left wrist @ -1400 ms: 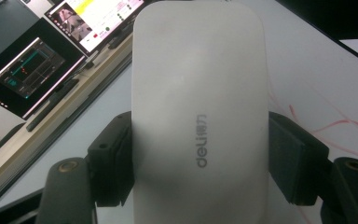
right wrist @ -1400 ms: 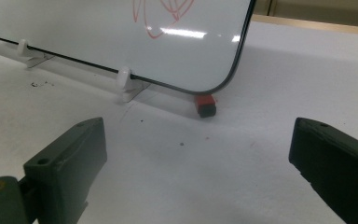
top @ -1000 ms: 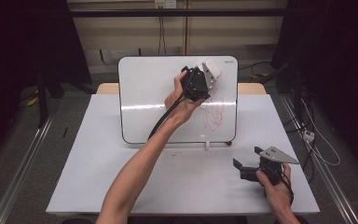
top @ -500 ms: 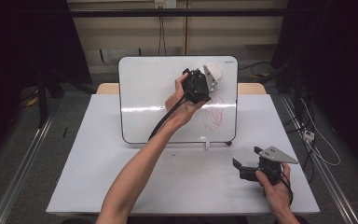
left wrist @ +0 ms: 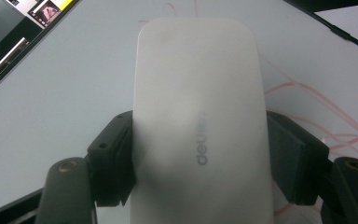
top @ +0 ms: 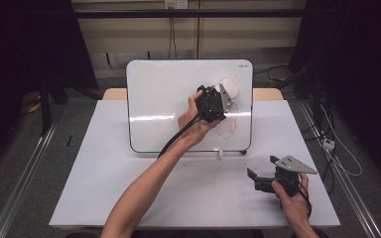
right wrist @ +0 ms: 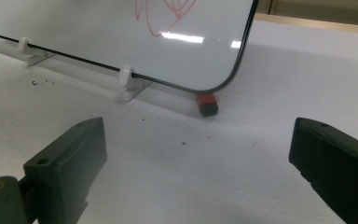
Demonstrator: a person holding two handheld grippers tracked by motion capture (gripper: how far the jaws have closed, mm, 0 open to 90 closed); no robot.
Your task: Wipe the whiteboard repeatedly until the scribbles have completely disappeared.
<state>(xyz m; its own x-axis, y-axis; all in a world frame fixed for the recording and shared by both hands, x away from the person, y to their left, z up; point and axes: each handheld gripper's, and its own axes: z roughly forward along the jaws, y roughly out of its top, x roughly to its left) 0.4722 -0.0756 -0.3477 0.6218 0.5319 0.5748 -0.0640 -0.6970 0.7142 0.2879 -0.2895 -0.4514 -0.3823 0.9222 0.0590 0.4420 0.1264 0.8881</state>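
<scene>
A white board eraser (left wrist: 198, 93) marked "deli" sits squeezed between the two black jaws of my left gripper (left wrist: 200, 161). In the high view the left gripper (top: 225, 98) presses the eraser (top: 229, 88) against the upper right part of the upright whiteboard (top: 168, 94). Red scribbles (top: 228, 126) show just below it, and faint red lines (left wrist: 307, 102) run beside the eraser. My right gripper (top: 263, 168) rests on the table at the right front, open, with nothing between its jaws (right wrist: 200, 158).
The whiteboard (right wrist: 98, 28) stands on small white clip feet (right wrist: 128, 81) on the white table (top: 104, 188). A small red and black piece (right wrist: 207, 103) lies under the board's lower right corner. Metal rails (top: 25, 173) run along both table sides.
My left gripper has carried the eraser a little to the right and then down the board, toward the red scribbles. The right gripper has stayed put.
</scene>
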